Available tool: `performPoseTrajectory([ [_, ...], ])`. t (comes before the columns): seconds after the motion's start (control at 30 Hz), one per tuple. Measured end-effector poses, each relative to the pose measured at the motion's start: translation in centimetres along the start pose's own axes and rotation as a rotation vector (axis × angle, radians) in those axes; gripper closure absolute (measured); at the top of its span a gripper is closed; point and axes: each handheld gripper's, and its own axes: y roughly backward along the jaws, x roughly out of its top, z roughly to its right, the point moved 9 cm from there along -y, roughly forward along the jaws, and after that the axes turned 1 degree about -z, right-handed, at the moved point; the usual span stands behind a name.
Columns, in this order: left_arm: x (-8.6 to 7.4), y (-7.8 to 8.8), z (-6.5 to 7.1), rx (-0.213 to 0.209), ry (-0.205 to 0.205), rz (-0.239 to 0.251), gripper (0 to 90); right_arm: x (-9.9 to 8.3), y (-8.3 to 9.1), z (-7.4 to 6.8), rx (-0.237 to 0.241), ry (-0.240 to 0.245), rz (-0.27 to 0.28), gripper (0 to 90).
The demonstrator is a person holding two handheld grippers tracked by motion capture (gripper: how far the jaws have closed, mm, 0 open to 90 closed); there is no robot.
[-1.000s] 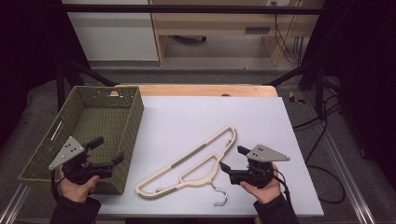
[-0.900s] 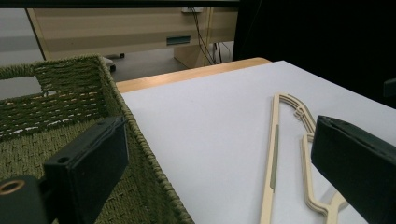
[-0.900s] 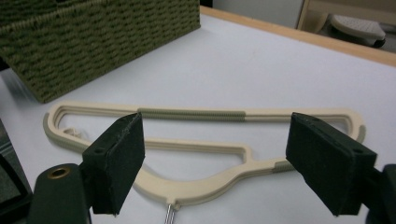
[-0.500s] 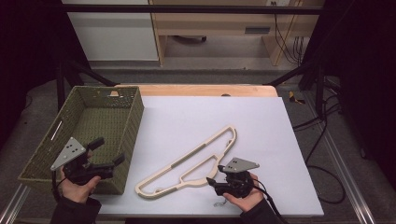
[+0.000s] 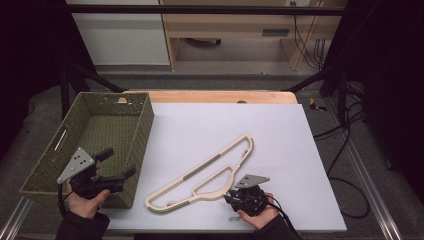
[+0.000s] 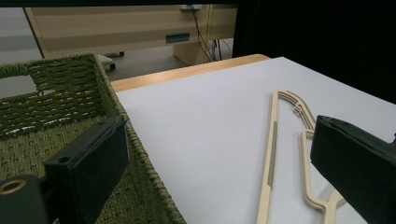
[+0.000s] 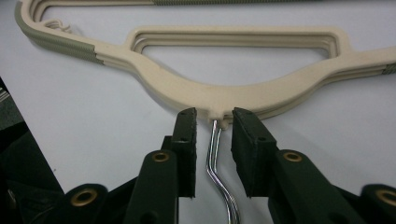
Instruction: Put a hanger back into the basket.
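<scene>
Two jaws of our right gripper (image 7: 214,140) straddle the thin metal hook (image 7: 215,154) of the cream hanger (image 5: 210,172), right where the wire enters the hanger's neck. They have just been closing, yet a sliver of gap shows on each side of the wire, so we are not pressing on it. The hanger lies flat near the front edge of the tabletop (image 5: 200,130), running diagonally from the front middle toward the right side, with its hook pointing at the front edge.

We judge the main risk to be the wire itself: it is slim, round and shiny, so the pads could pinch it off-centre, and the hanger might swing or twist out once lifted. Closing too near the neck could also catch the plastic collar and tip the whole piece.

Our left gripper (image 5: 107,170) hovers with jaws apart and nothing between them, over the front right corner of the green woven basket (image 5: 45,167) on the left side of the tabletop. That basket's near wall rises between the hanger and the basket's inside.
</scene>
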Motion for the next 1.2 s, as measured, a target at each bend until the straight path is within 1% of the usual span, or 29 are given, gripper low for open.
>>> performPoseTrajectory([
  [0.03, 0.0, 0.0, 0.1, -0.002, 0.000, -0.001, 4.4, -0.2, -0.2, 0.0, -0.001, -0.008, -0.013, 75.5],
  [0.07, 0.0, -0.1, 0.2, -0.002, 0.002, 0.003, 4.4, -0.2, -0.2, 0.0, -0.001, -0.008, -0.013, 75.5],
  [0.1, 0.0, -0.1, 0.3, -0.004, 0.001, 0.002, 4.6, -0.4, -0.4, 0.1, 0.001, 0.000, -0.019, 78.4],
  [0.13, 0.0, -0.2, 0.4, -0.005, -0.004, -0.002, 4.6, -0.4, -0.4, 0.1, 0.001, 0.000, -0.019, 78.4],
  [0.17, 0.0, -0.2, 0.7, -0.012, -0.010, -0.006, 4.7, -0.5, -0.6, 0.0, -0.004, -0.010, -0.027, 81.0],
  [0.2, 0.0, -0.3, 0.9, -0.015, -0.012, -0.008, 4.7, -0.5, -0.6, -0.1, 0.007, -0.023, -0.025, 82.6],
  [0.27, -0.1, -0.5, 1.2, -0.019, -0.018, -0.013, 4.8, -0.6, -0.7, 0.0, -0.004, -0.017, -0.033, 84.3],
  [0.3, -0.1, -0.6, 1.4, -0.022, -0.020, -0.016, 4.9, -0.6, -0.7, -0.1, -0.006, -0.038, -0.031, 86.4],
  [0.33, -0.1, -0.6, 1.4, -0.022, -0.020, -0.016, 4.9, -0.5, -0.7, -0.1, 0.002, -0.044, -0.030, 87.1],
  [0.37, -0.2, -0.8, 1.8, -0.030, -0.027, -0.023, 5.0, -0.5, -0.6, -0.2, 0.016, -0.048, -0.028, 87.5],
  [0.53, -0.4, -1.5, 3.0, -0.050, -0.039, -0.038, 5.2, -0.4, -0.4, 0.1, 0.012, -0.079, -0.028, 88.5],
  [0.57, -0.5, -1.6, 3.3, -0.056, -0.045, -0.043, 5.4, -0.2, -0.3, 0.1, 0.015, -0.093, -0.009, 88.9],
  [0.6, -0.5, -1.8, 3.6, -0.063, -0.050, -0.049, 5.5, -0.1, -0.2, 0.2, 0.006, -0.093, -0.009, 89.0],
  [0.63, -0.7, -2.3, 4.5, -0.080, -0.054, -0.061, 5.7, 0.0, -0.1, 0.2, 0.007, -0.105, -0.004, 89.1],
  [0.7, -1.0, -2.8, 5.4, -0.097, -0.066, -0.082, 6.3, 0.1, 0.1, 0.4, 0.003, -0.088, -0.003, 89.1],
  [0.73, -1.0, -2.8, 5.4, -0.097, -0.066, -0.082, 6.6, 0.1, 0.1, 0.4, 0.003, -0.088, -0.003, 89.1],
  [0.77, -1.5, -3.5, 6.5, -0.120, -0.080, -0.109, 6.7, 0.3, 0.2, 0.4, -0.001, -0.081, -0.010, 89.1],
  [0.8, -1.5, -3.5, 6.5, -0.120, -0.080, -0.109, 6.8, 0.4, 0.3, 0.3, -0.001, -0.082, -0.015, 89.1],
  [0.87, -2.0, -4.4, 8.1, -0.147, -0.102, -0.145, 7.1, 0.6, 0.4, 0.3, -0.007, -0.082, -0.015, 89.2],
  [0.9, -2.6, -5.2, 9.3, -0.171, -0.122, -0.182, 7.3, 0.8, 0.5, 0.4, -0.011, -0.083, -0.007, 89.2],
  [0.93, -2.6, -5.2, 9.3, -0.171, -0.122, -0.182, 7.7, 0.8, 0.6, 0.4, -0.006, -0.074, -0.009, 89.2],
  [0.97, -3.2, -6.1, 10.6, -0.197, -0.146, -0.223, 8.4, 1.0, 0.7, 0.4, -0.010, -0.078, -0.011, 89.2],
  [1.0, -3.2, -6.1, 10.6, -0.197, -0.146, -0.223, 9.1, 1.0, 0.7, 0.4, -0.010, -0.078, -0.011, 89.2],
  [1.03, -3.8, -6.8, 11.6, -0.219, -0.166, -0.254, 9.1, 0.9, 0.7, 0.4, -0.006, -0.066, -0.018, 89.3],
  [1.07, -4.0, -7.2, 12.0, -0.229, -0.178, -0.272, 11.4, 1.1, 0.8, 0.4, -0.016, -0.054, -0.021, 89.3],
  [1.1, -4.8, -8.2, 13.1, -0.253, -0.207, -0.322, 12.7, 1.3, 0.8, 0.3, -0.008, -0.065, -0.017, 89.2],
  [1.13, -4.8, -8.2, 13.1, -0.253, -0.207, -0.322, 14.1, 1.3, 0.8, 0.3, -0.008, -0.065, -0.017, 89.2],
  [1.17, -5.4, -8.9, 14.1, -0.275, -0.229, -0.362, 15.1, 1.4, 1.0, 0.4, -0.015, -0.048, -0.025, 89.2],
  [1.2, -5.4, -8.9, 14.1, -0.275, -0.229, -0.362, 16.3, 1.4, 1.0, 0.4, -0.018, -0.049, -0.022, 89.3],
])
